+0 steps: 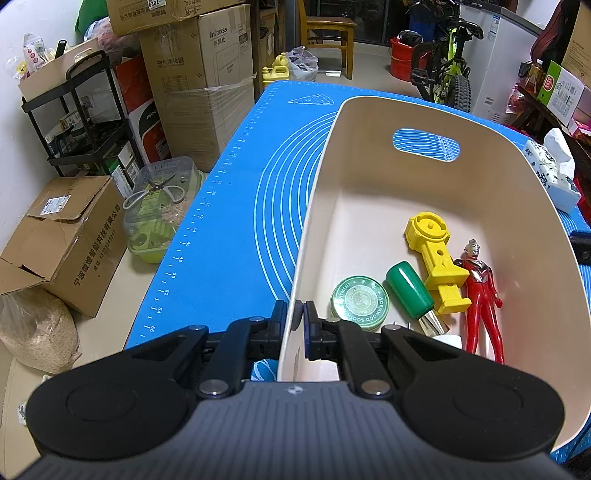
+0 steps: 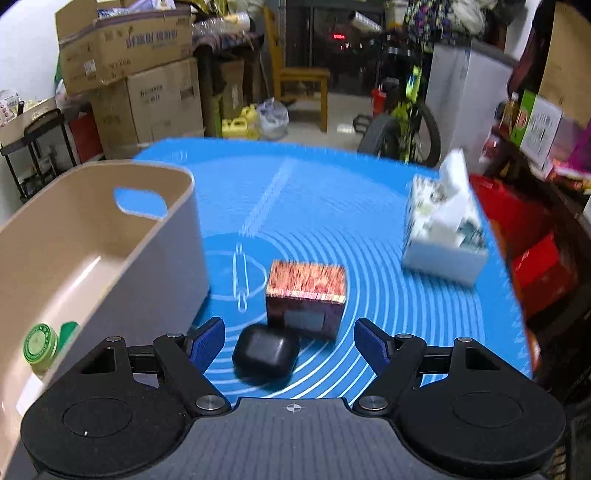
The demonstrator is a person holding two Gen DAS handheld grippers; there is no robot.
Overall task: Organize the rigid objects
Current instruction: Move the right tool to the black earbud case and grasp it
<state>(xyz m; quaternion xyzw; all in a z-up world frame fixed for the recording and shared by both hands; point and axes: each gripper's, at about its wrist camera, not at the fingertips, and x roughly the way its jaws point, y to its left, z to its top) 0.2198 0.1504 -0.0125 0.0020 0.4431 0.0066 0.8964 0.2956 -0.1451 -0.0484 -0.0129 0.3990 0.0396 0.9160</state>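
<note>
Cardboard boxes [image 1: 195, 85] are stacked in the upper left of the left wrist view, with a black shelf [image 1: 74, 122] beside them, a wooden chair [image 1: 328, 33] at top centre and a bicycle [image 1: 447, 62] at upper right. A tissue box [image 2: 443, 229] sits on the blue mat [image 2: 332, 206] in the right half of the right wrist view, well apart from the other items.

The left gripper [image 1: 298, 319] is clamped on the near wall of the beige bin [image 1: 369, 122], one finger outside and one inside. The bin fills the right half of that view, smooth plastic with rounded corners and an oval handle slot in its far wall. Inside it, in the lower right of the frame, lie a round green tin [image 1: 359, 302], a green-handled tool [image 1: 410, 291], a yellow plastic toy [image 1: 436, 254] and a glossy red figure [image 1: 480, 291], close together.

The right gripper [image 2: 290, 345] has its fingers spread wide. Between them, low in the frame's centre, lies a small black case [image 2: 265, 355], rounded and smooth. Just behind it and touching or nearly so stands a reddish-brown box [image 2: 306, 299] with a patterned top; the picture is blurred there. The bin's outer wall stands to the left of both, near the left finger.
</note>
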